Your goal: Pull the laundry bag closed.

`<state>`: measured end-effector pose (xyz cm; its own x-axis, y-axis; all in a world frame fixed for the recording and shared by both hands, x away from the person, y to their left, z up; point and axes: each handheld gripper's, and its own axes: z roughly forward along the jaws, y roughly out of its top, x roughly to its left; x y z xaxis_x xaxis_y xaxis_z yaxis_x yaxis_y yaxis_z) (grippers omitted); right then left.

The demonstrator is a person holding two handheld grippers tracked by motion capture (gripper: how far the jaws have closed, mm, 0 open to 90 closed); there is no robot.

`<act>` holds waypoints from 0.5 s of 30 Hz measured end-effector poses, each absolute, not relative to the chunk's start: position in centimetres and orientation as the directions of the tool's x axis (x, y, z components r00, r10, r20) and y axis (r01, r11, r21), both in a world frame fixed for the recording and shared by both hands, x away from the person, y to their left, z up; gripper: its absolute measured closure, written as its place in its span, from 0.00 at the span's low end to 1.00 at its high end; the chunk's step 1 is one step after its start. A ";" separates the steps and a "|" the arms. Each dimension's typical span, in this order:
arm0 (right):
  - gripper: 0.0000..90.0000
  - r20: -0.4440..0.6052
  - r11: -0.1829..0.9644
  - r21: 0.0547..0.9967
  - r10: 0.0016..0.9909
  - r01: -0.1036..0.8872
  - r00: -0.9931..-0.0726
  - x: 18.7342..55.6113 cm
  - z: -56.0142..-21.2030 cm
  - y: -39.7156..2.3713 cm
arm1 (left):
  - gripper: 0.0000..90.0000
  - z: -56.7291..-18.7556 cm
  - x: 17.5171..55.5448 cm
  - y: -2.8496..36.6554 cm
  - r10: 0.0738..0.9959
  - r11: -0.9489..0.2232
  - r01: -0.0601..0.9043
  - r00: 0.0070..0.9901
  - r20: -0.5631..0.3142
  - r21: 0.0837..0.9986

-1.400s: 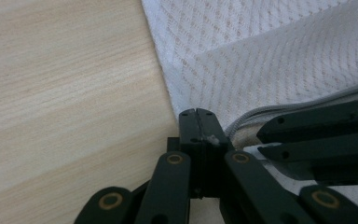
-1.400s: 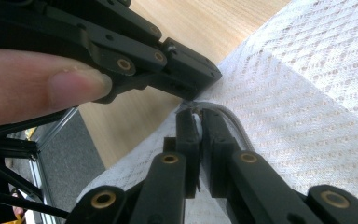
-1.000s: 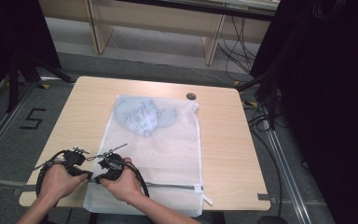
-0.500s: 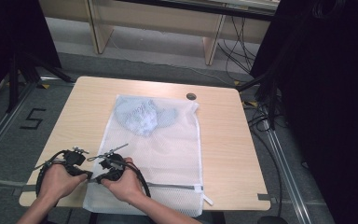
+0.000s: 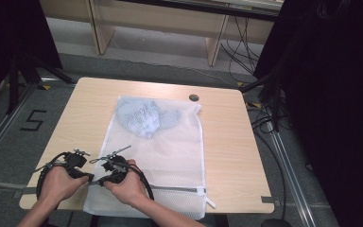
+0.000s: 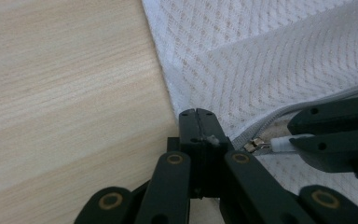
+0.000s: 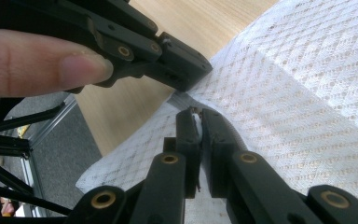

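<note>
Mesh laundry bag [image 5: 163, 156] lies flat on the table [image 5: 227, 156], long axis running away from the person, with a blue garment [image 5: 144, 117] inside at the far end. The zipper [image 5: 179, 189] runs across the bag's near end, and that is the landmark here. Both grippers sit at the zipper's left end, near the bag's near-left corner. Left gripper [image 6: 196, 122] is clenched on the bag's edge right beside the zipper end, apparently pinching fabric as an anchor; the jaws meet with no gap. Right gripper [image 7: 196, 120] is clenched on the white zipper pull [image 6: 279, 144]; a sliver of white shows between its pads in the right gripper view. In the left gripper view the pull sits just right of the left jaws, with the right gripper's jaws closed over it. Key relation: the zipper track leads away from both grippers toward the bag's near-right corner, so my read is the right hand drags the pull along that axis while the left holds the corner down. Right hand is the one nearer the free run of track. Risk: mesh bunching if the anchor slips.
</note>
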<state>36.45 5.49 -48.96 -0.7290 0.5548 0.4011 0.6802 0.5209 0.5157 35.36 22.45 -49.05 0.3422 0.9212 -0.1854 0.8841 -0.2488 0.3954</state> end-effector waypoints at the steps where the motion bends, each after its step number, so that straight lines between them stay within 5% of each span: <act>1: 0.97 0.402 0.520 0.515 0.556 0.682 -0.727 36.4 -49.0 5.5 | 1.00 -49.1 35.4 22.5 0.921 -0.249 0.884 0.342 -0.186 0.396; 15: 0.97 0.397 0.524 0.513 0.558 0.680 -0.729 36.3 -48.7 5.0 | 1.00 -49.0 35.3 22.4 0.922 -0.248 0.884 0.341 -0.185 0.396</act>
